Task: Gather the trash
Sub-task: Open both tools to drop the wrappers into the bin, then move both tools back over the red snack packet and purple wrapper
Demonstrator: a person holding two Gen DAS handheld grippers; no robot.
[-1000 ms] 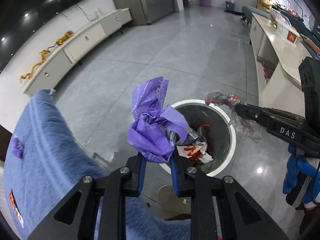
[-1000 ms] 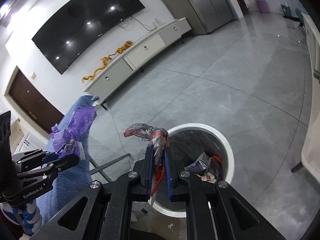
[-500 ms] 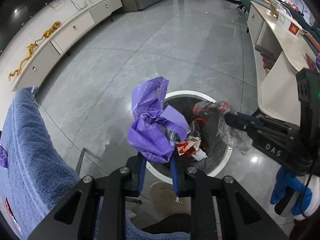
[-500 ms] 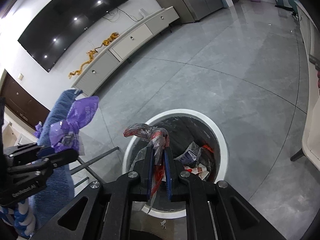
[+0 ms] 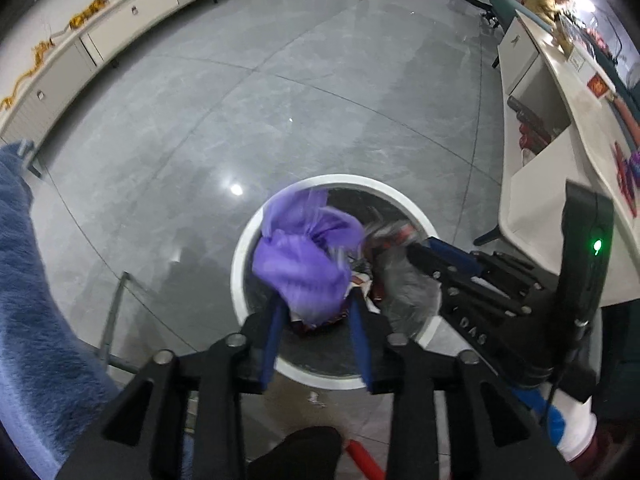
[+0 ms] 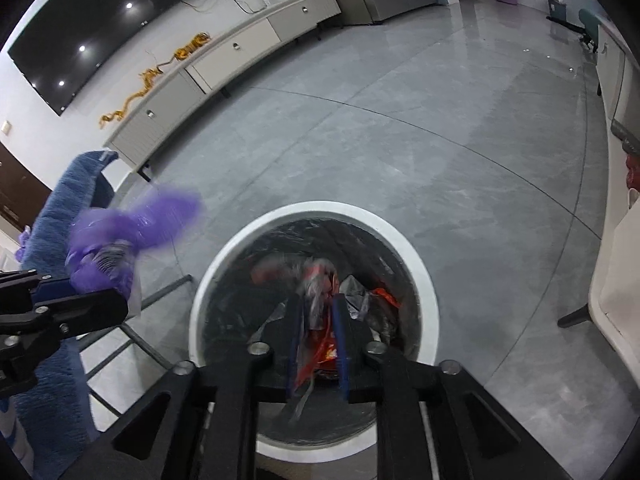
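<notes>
The drop step is being carried out: the purple bag [image 5: 304,264] and clear wrapper [image 6: 318,300] are being released over the white bin [image 6: 424,280] as both tools' jaws are opening, and withdrawal is being called for next.

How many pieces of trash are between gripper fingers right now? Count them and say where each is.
2: the purple bag between the opening left gripper; the clear and red wrapper between the opening right gripper. Both above the bin.

Glossy grey tiled floor [image 6: 440,128], long white sideboard [image 6: 224,68], dark wall screen [image 6: 100,20].
</notes>
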